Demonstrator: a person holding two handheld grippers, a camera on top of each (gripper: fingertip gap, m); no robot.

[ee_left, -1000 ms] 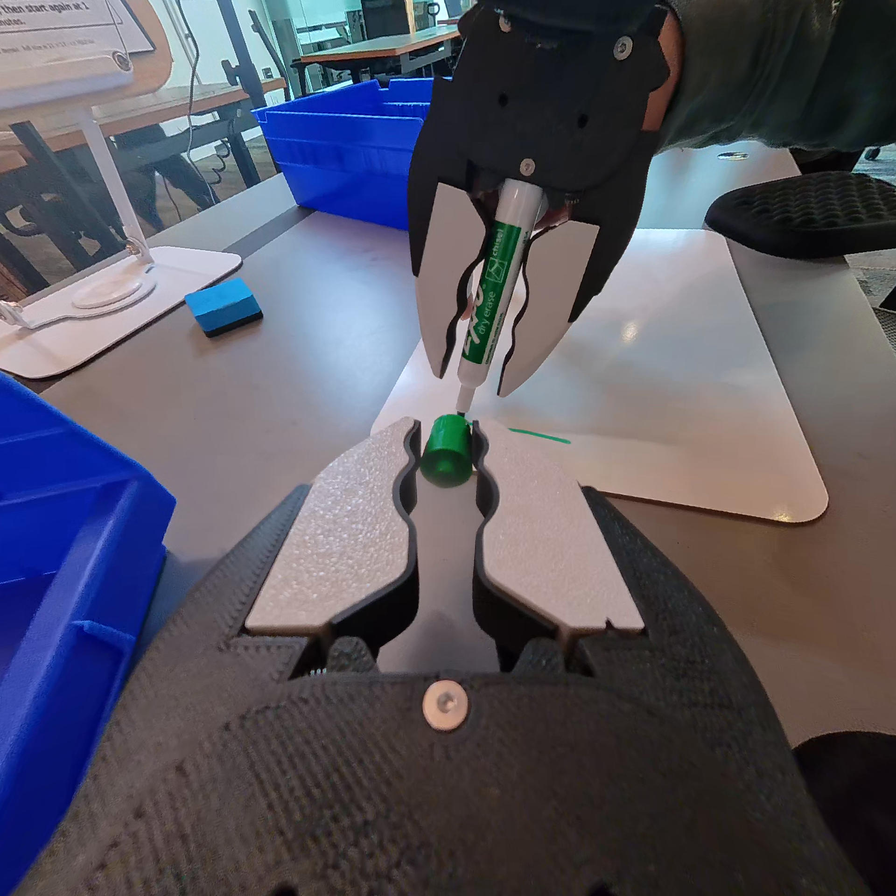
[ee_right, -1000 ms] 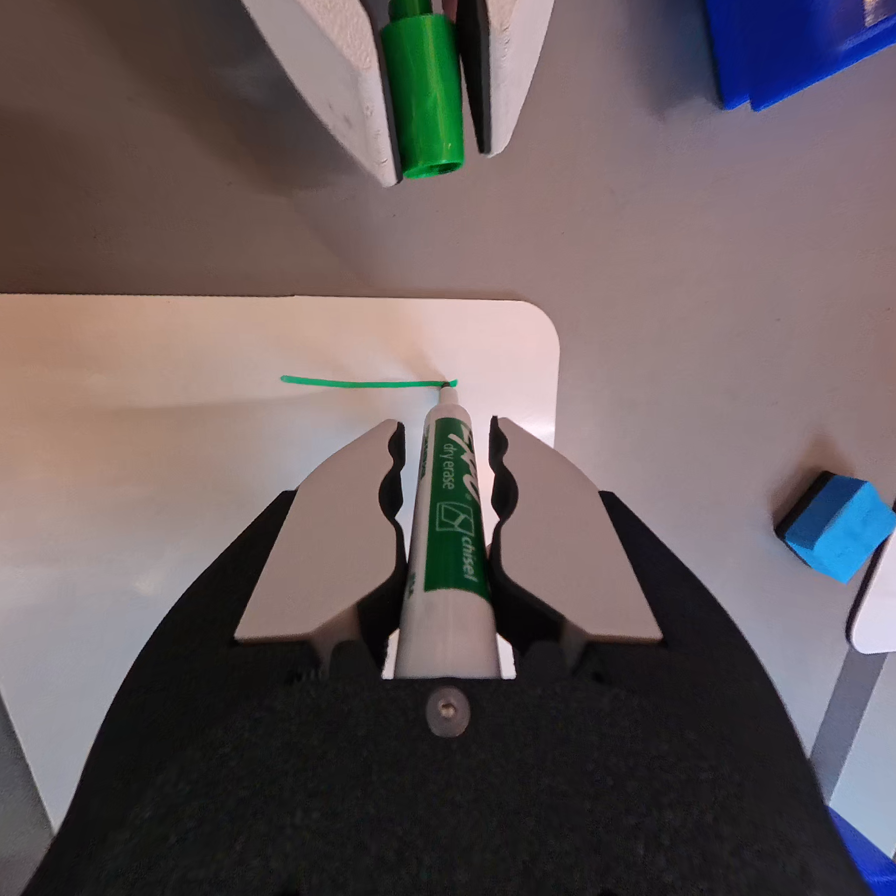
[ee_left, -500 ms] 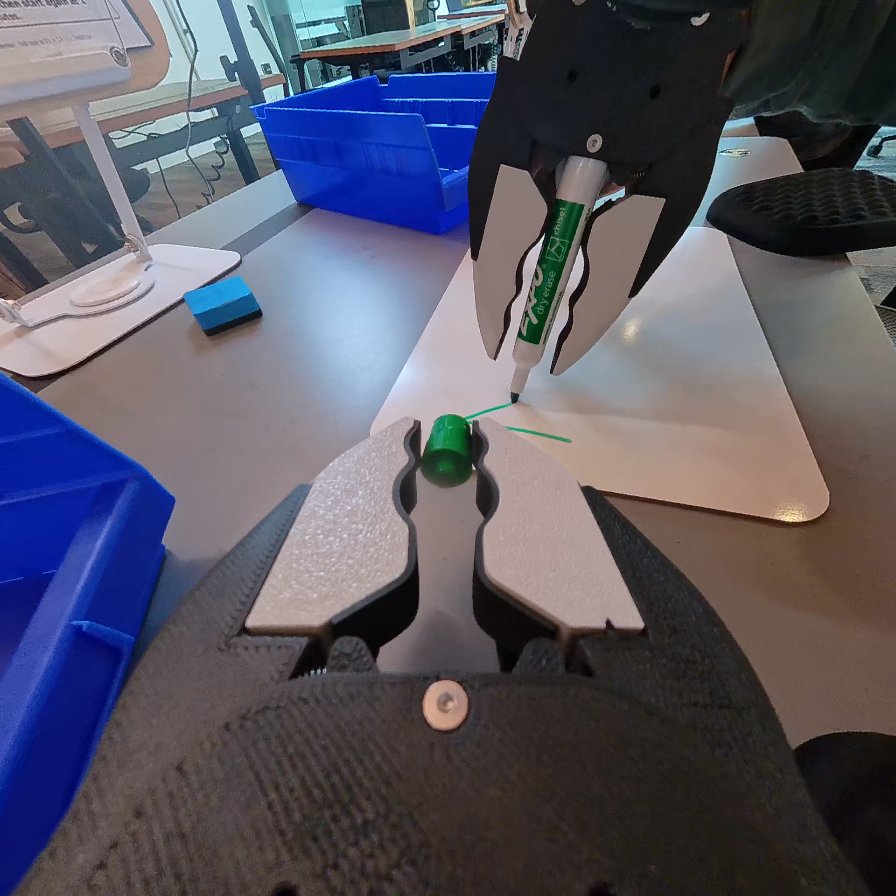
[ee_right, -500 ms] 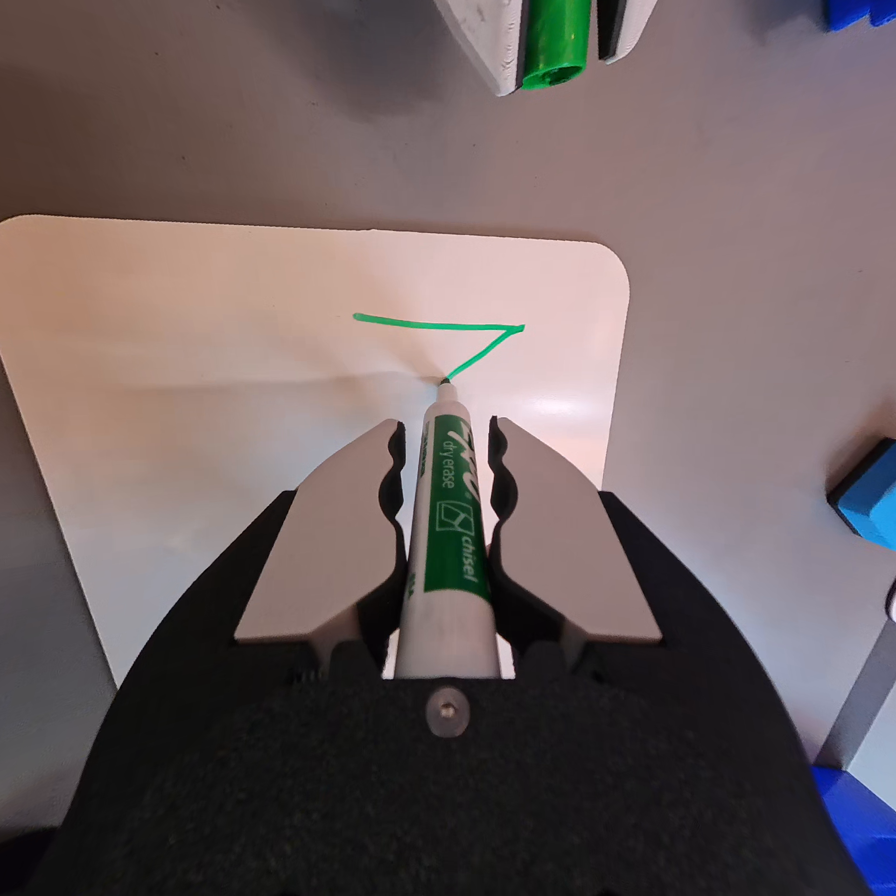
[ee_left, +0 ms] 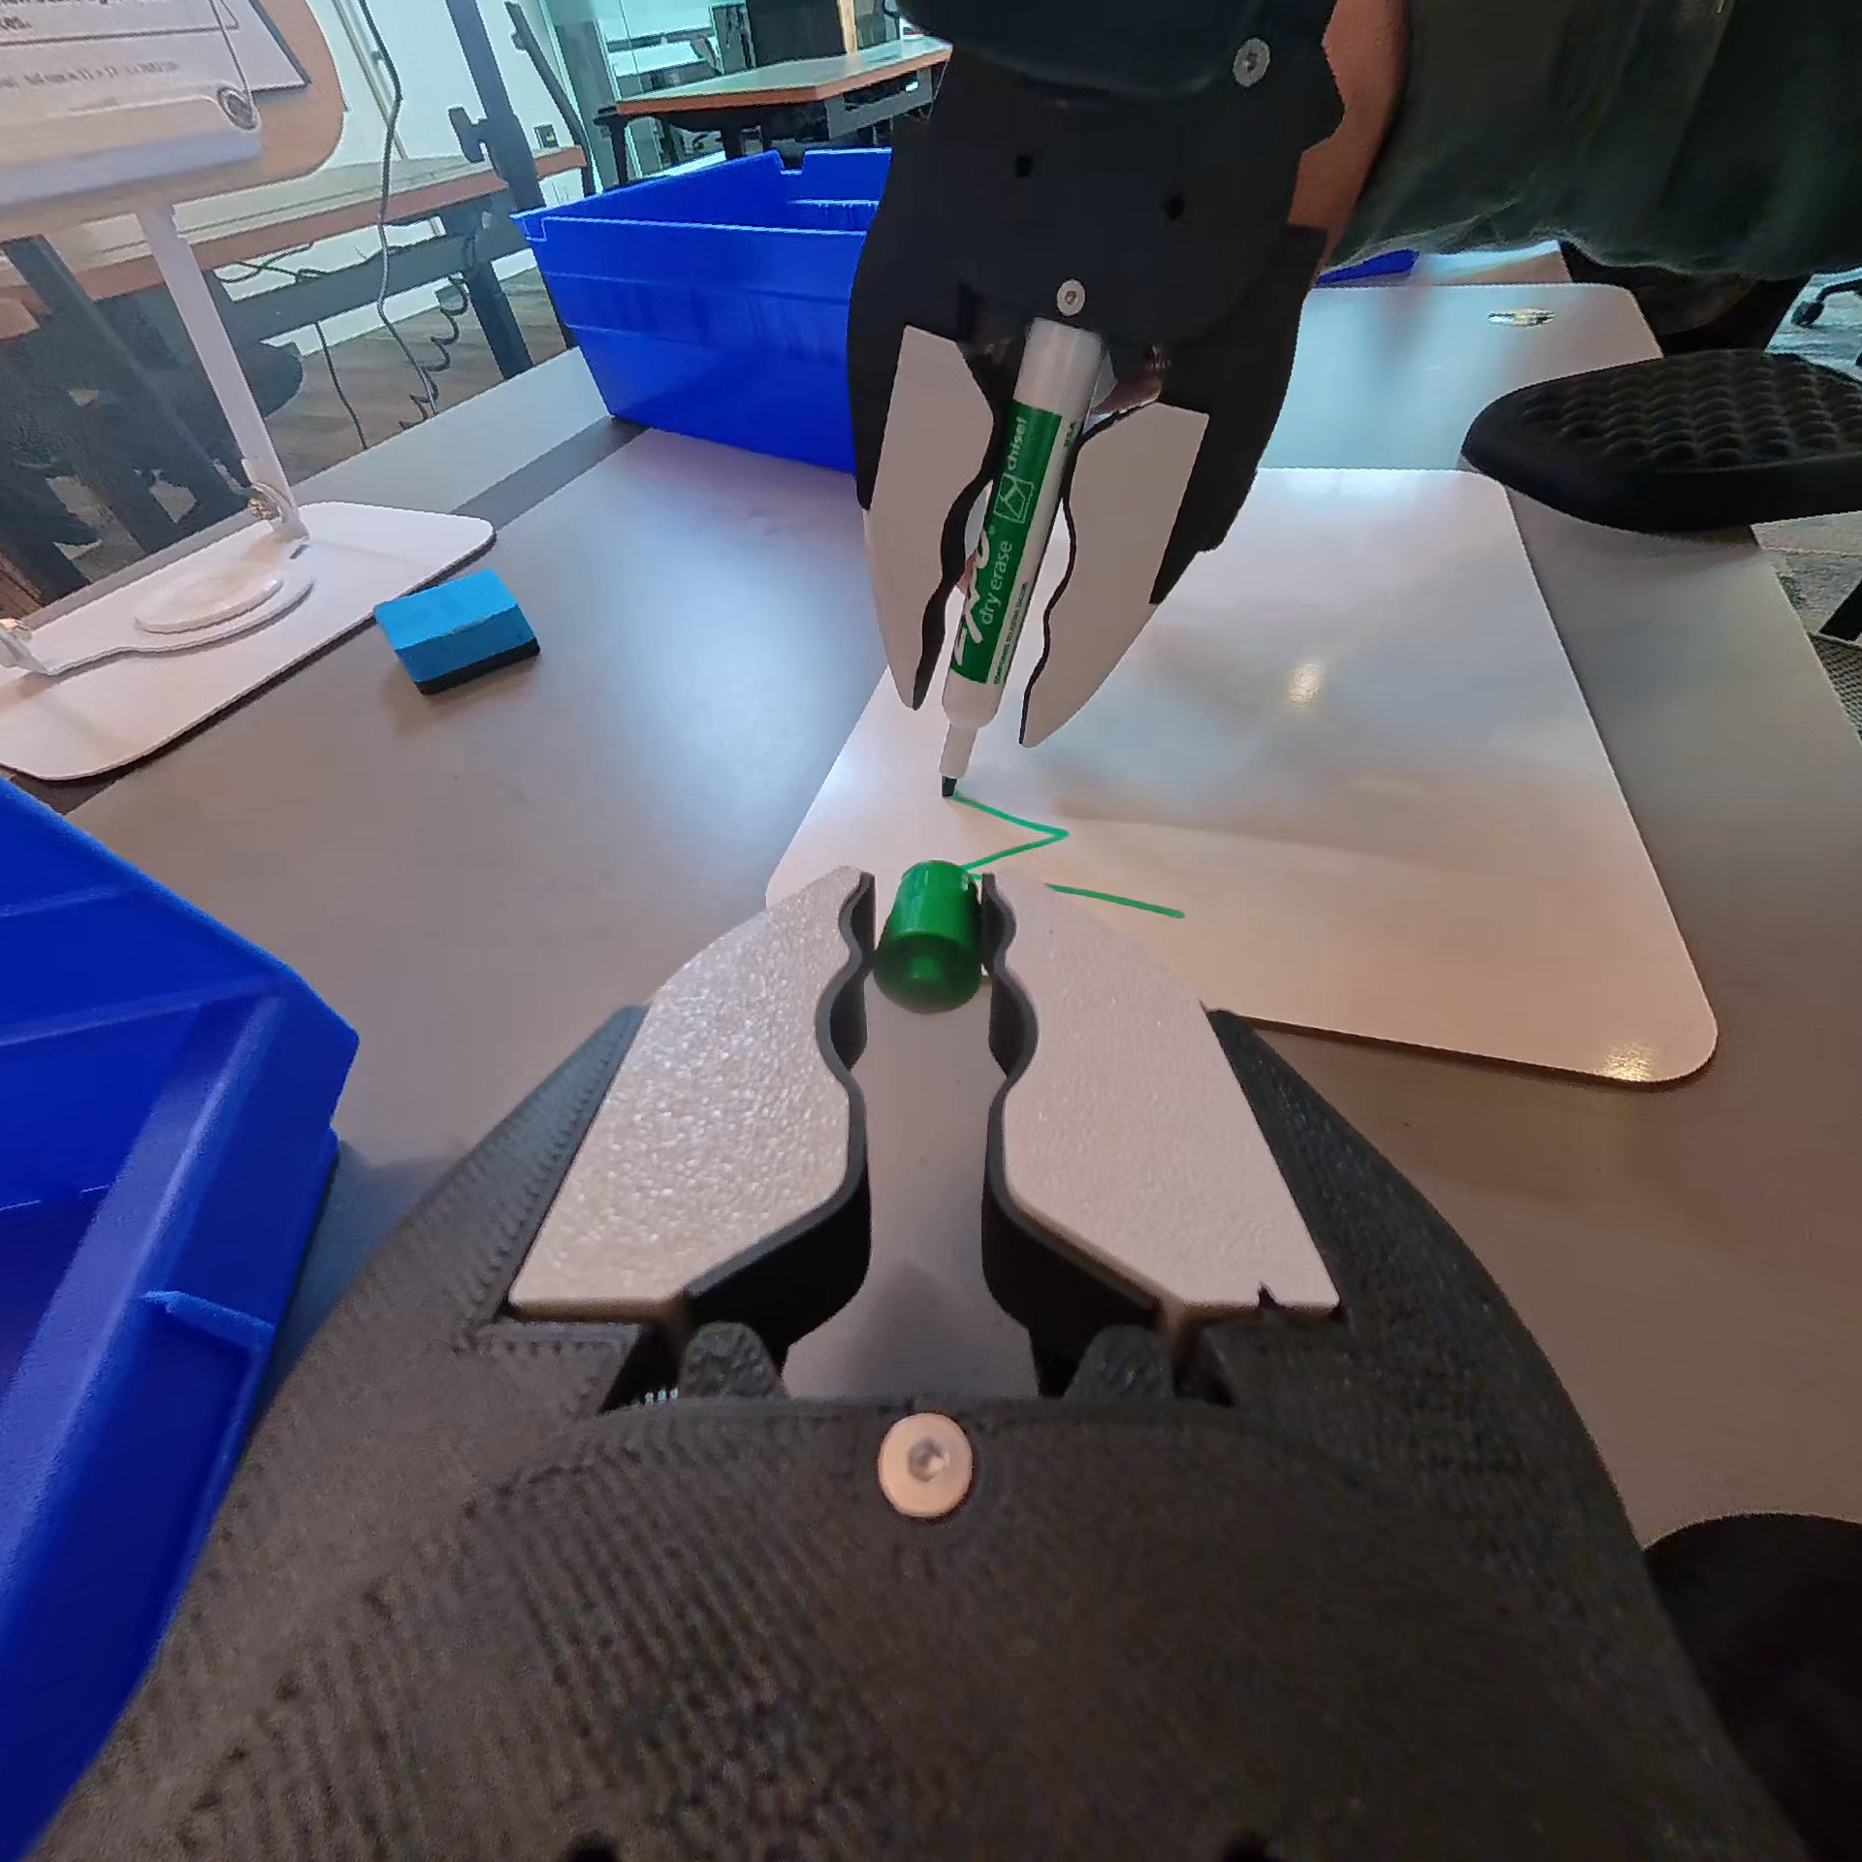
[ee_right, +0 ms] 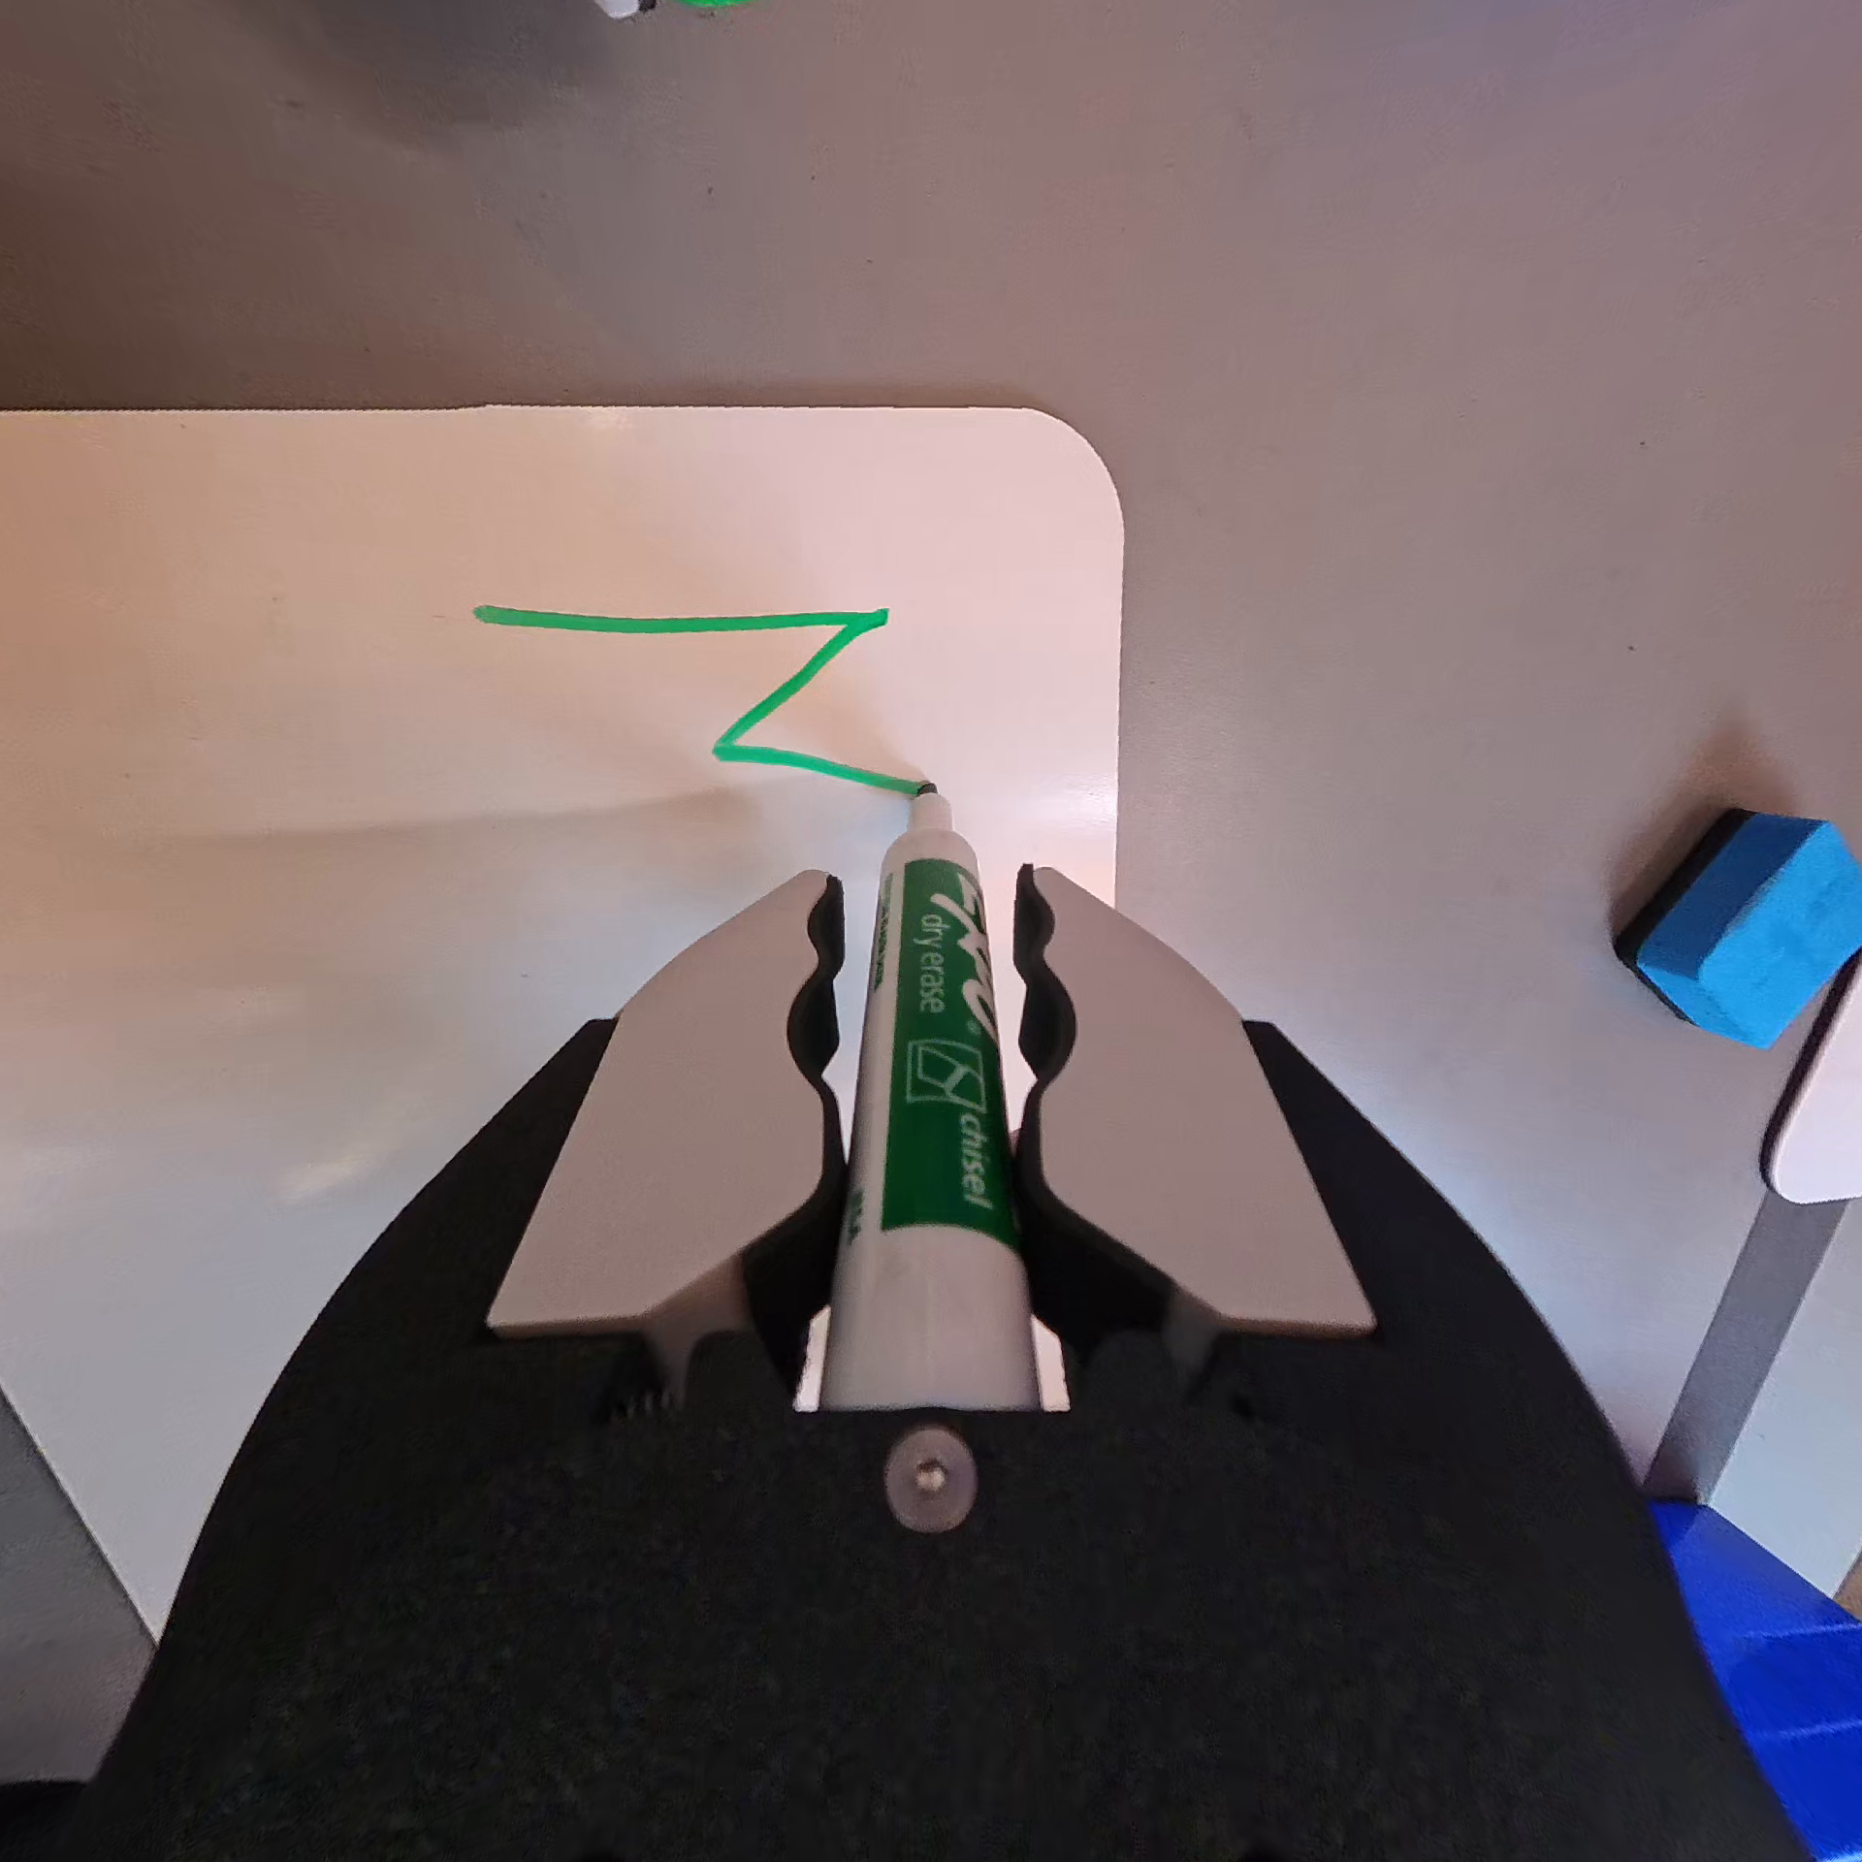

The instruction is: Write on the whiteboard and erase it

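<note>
While the tip of the green-and-white dry-erase marker [ee_right: 932, 1068] rests on the flat white whiteboard with rounded corners [ee_right: 302, 907], the right gripper [ee_right: 927, 887] has its fingers closed on the marker's barrel, gripping it farther back while the fingertips stand a little clear of it. A green zigzag line [ee_right: 766, 695] runs from the tip across the board near its corner. The left gripper [ee_left: 922, 892] hovers just off the board's near edge, its two fingers clamped on the small green plastic cap [ee_left: 927, 952].

Judging by looks, the marker is light, stiff and smooth, so it could twist or slide under writing pressure; holding it along the barrel as now, near the nib end, seems the sound choice. The cap is tiny and slick and would likely pop out of a loose pinch. The blue foam eraser block with a dark base [ee_left: 455, 645], lying on the grey table [ee_left: 605, 806] well apart from the board, looks soft and light and is best taken across its long sides. The board itself is thin and could skid when wiped.

Counted: one marker, one cap, one whiteboard, one eraser, two grippers, and two blue plastic bins [ee_left: 705, 302] in the left wrist view.
</note>
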